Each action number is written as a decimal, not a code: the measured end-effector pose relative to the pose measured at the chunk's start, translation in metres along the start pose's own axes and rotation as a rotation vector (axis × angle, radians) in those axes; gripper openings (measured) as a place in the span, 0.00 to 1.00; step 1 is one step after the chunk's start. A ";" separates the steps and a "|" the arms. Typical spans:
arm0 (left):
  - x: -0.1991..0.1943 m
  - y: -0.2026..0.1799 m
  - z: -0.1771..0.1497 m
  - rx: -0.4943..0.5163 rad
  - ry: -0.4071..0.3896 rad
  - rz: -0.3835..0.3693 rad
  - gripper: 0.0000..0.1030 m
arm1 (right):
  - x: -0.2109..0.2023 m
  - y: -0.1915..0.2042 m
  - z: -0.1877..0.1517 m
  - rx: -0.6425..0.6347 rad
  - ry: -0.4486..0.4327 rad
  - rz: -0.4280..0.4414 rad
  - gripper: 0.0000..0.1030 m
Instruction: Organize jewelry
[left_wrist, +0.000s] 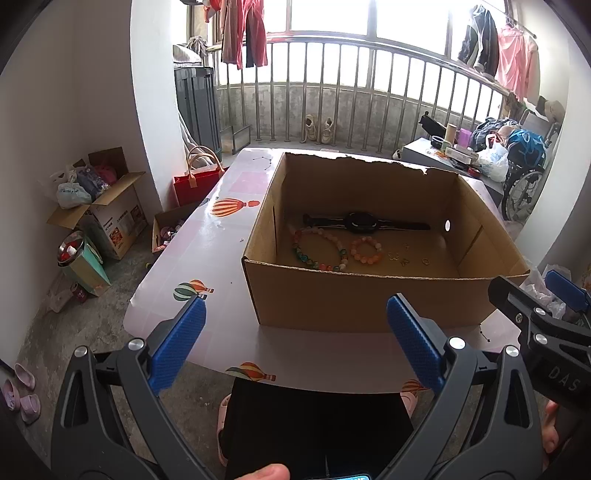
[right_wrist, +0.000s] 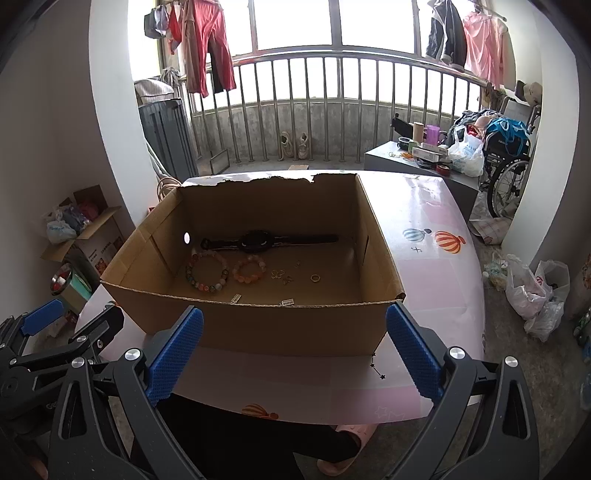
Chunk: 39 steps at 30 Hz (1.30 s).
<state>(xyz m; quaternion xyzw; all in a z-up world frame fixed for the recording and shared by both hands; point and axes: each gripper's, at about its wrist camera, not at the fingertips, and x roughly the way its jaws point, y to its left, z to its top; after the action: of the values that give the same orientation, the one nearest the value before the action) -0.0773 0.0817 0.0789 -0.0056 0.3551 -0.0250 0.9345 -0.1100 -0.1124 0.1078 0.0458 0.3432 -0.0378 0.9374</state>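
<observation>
An open cardboard box (left_wrist: 347, 299) (right_wrist: 258, 321) stands on the table. Inside lie a black watch (left_wrist: 364, 221) (right_wrist: 255, 240), a multicoloured bead bracelet (left_wrist: 319, 249) (right_wrist: 207, 271), an orange bead bracelet (left_wrist: 366, 250) (right_wrist: 248, 270), a gold ring (left_wrist: 426, 261) (right_wrist: 315, 277) and small earrings (left_wrist: 399, 257) (right_wrist: 281, 275). Two small clips (right_wrist: 236, 298) rest by the near wall. My left gripper (left_wrist: 295, 343) is open, held before the box's near wall. My right gripper (right_wrist: 294, 347) is open too, nothing between its fingers. A thin star necklace (right_wrist: 376, 365) (left_wrist: 484, 334) lies on the table near the box's right corner.
The table (right_wrist: 436, 280) has a pink cloth with balloon prints. Cardboard boxes (left_wrist: 107, 214) and a red bag (left_wrist: 197, 182) stand on the floor at left. Plastic bags (right_wrist: 532, 291) lie at right, a wheelchair (right_wrist: 506, 173) beyond. A person's dark lap is below the table edge.
</observation>
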 end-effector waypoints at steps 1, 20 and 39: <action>0.000 0.000 0.000 0.000 0.003 0.000 0.92 | 0.000 0.000 0.000 0.000 0.001 0.000 0.94; 0.001 -0.002 0.001 0.006 0.002 0.002 0.92 | -0.001 -0.005 0.001 0.012 0.002 0.004 0.94; 0.000 0.001 0.003 0.010 0.002 0.002 0.92 | 0.002 -0.002 0.001 0.004 0.006 0.003 0.94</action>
<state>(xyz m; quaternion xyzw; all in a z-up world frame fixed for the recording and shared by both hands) -0.0755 0.0827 0.0813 -0.0007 0.3557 -0.0259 0.9342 -0.1083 -0.1144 0.1074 0.0483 0.3458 -0.0371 0.9363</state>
